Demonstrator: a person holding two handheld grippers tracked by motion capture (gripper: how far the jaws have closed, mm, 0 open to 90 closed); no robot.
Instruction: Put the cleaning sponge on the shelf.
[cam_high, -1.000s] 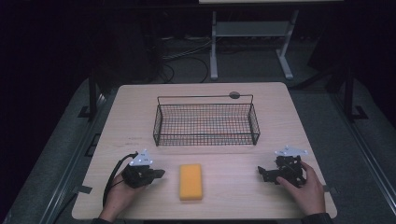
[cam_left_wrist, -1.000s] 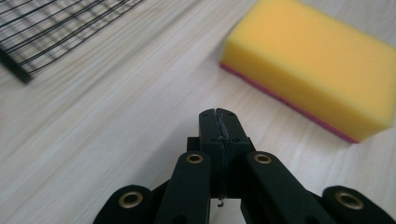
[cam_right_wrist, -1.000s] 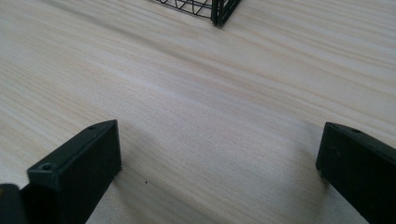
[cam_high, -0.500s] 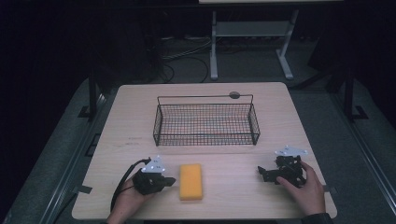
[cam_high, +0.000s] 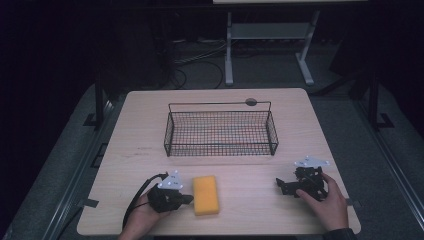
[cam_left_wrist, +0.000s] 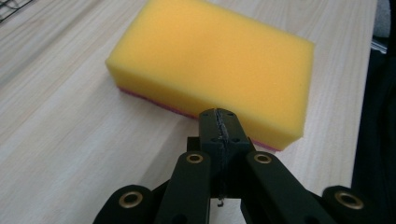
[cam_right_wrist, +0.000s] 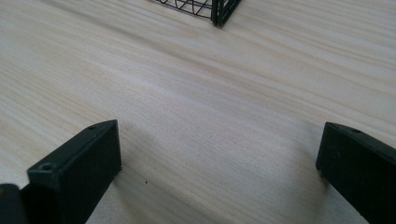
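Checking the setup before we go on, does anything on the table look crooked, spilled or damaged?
Nothing stands out. The yellow sponge lies flat and whole on the table, and the wire basket stands upright and empty behind it. The left gripper sits shut beside the sponge; the right gripper rests open.

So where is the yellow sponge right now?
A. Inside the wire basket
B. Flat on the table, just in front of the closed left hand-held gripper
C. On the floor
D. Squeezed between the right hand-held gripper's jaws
B: the yellow sponge lies flat on the table, right ahead of the left hand-held gripper, whose jaws are shut with nothing between them.
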